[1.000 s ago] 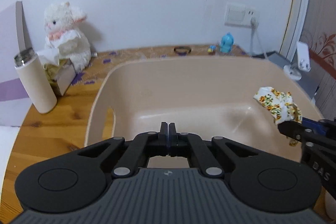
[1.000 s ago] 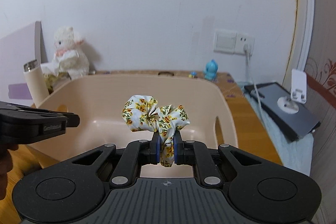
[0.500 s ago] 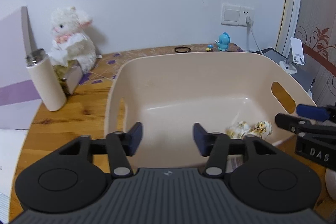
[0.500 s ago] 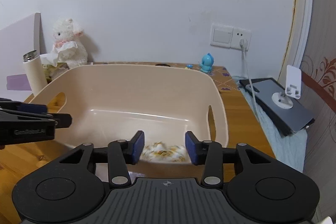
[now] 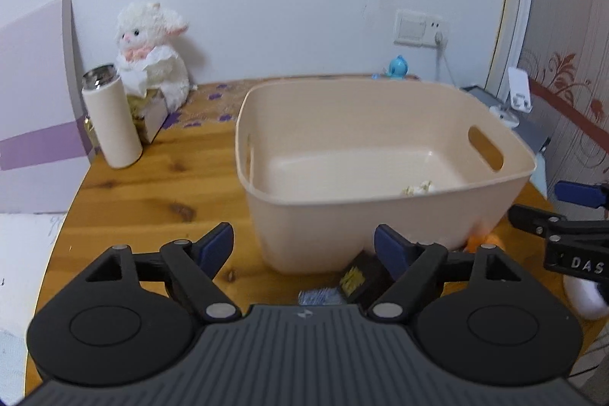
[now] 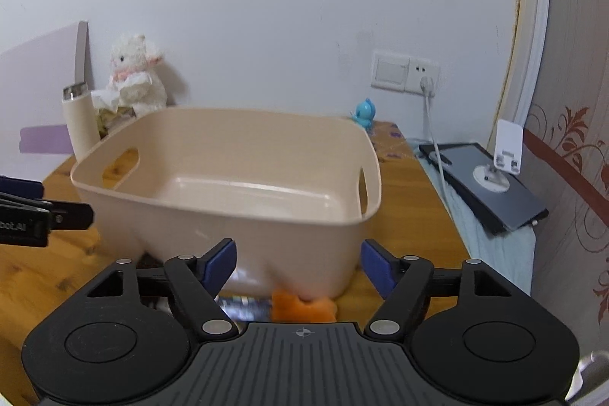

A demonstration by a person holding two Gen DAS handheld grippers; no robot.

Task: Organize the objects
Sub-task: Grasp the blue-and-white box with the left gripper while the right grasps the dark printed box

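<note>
A beige plastic bin (image 5: 316,139) (image 6: 213,139) stands on the wooden table. The floral scrunchie (image 5: 418,187) lies on its floor near the front wall. My left gripper (image 5: 304,246) is open and empty, in front of the bin. My right gripper (image 6: 298,261) is open and empty, also in front of the bin. Between the bin and the grippers lie a black box with yellow print (image 5: 359,278), a small blue packet (image 5: 319,296) and an orange object (image 6: 302,307) (image 5: 485,241). A dark packet (image 6: 243,305) lies beside the orange object.
A white plush lamb (image 5: 152,63), a tissue box (image 5: 150,113) and a cream bottle (image 5: 112,124) stand at the back left. A blue figurine (image 5: 397,66) and wall socket (image 6: 405,75) are at the back. A dark tablet (image 6: 483,185) lies right.
My right gripper opened and dropped the scrunchie into the bin. My left gripper opened too. Both grippers pulled back and down, so the bin now sits farther off.
</note>
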